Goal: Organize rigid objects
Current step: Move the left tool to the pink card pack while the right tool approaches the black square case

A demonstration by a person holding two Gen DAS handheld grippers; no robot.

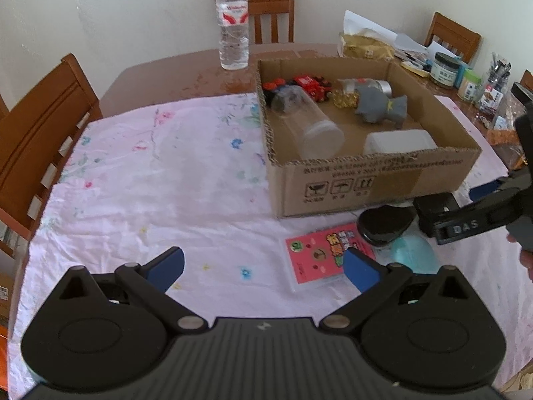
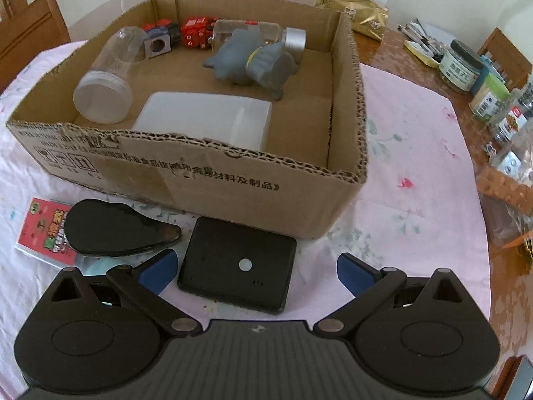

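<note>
A cardboard box (image 2: 233, 180) (image 1: 376, 180) stands on the pink cloth. In it lie a clear jar (image 2: 106, 76), a white container (image 2: 206, 120), a grey toy (image 2: 253, 60), red and black toy cars (image 2: 196, 31) and a silver-capped jar (image 2: 293, 38). In front of the box lie a black square case (image 2: 238, 265), a black teardrop-shaped case (image 2: 113, 230) (image 1: 383, 225), a pink card pack (image 1: 319, 256) (image 2: 43, 230) and a teal object (image 1: 413, 253). My right gripper (image 2: 256, 271) is open, its fingers on either side of the black square case. My left gripper (image 1: 263, 265) is open and empty over the cloth, left of the card pack.
A water bottle (image 1: 233, 23) stands behind the box. Jars, packets and pens (image 2: 483, 76) crowd the table's right side. A gold packet (image 2: 359, 10) lies behind the box. Wooden chairs (image 1: 36, 126) stand around the table.
</note>
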